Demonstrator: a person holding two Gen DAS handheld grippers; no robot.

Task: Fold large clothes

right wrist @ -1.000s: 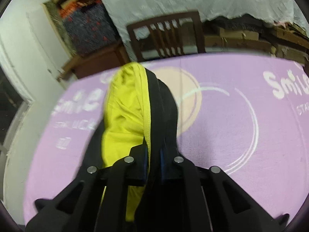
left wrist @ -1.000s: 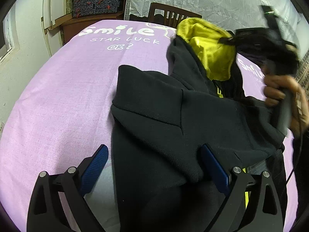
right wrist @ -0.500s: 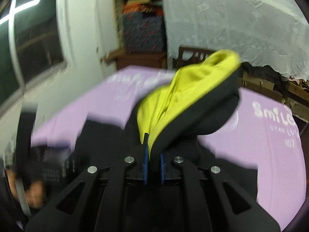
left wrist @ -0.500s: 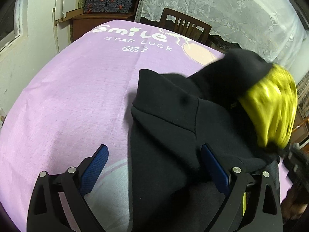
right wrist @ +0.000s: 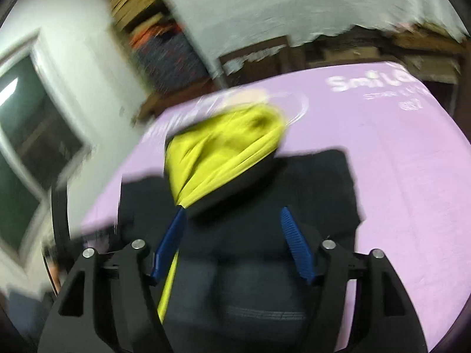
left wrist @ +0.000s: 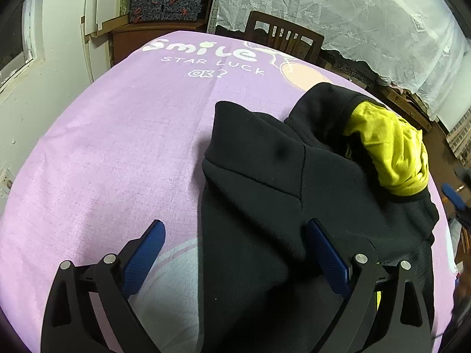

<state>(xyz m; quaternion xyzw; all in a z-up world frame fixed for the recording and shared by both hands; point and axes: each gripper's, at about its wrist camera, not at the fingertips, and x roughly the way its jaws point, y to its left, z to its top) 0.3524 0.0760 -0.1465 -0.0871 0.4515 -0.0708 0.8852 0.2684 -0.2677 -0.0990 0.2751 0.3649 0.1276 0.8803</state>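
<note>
A black hoodie (left wrist: 265, 194) lies folded on the purple sheet (left wrist: 117, 147). Its hood with yellow lining (left wrist: 391, 153) is laid over the body at the right. My left gripper (left wrist: 235, 235) is open, hovering over the hoodie's near left edge, holding nothing. In the blurred right wrist view, my right gripper (right wrist: 232, 220) is open just behind the yellow-lined hood (right wrist: 223, 153), which rests on the black hoodie (right wrist: 294, 194). A blue pad of the right gripper (left wrist: 453, 195) shows at the right edge of the left wrist view.
A wooden chair (left wrist: 282, 38) stands beyond the far edge of the sheet, with a white lace curtain (left wrist: 353, 14) behind. A wooden cabinet (left wrist: 147, 35) and white wall (left wrist: 44, 88) are at the left. Bare purple sheet (right wrist: 412, 176) lies to the hoodie's right.
My right gripper carried the hood across over the hoodie's body, then opened and let it go. The hood now rests on the body. The left gripper stayed open.
</note>
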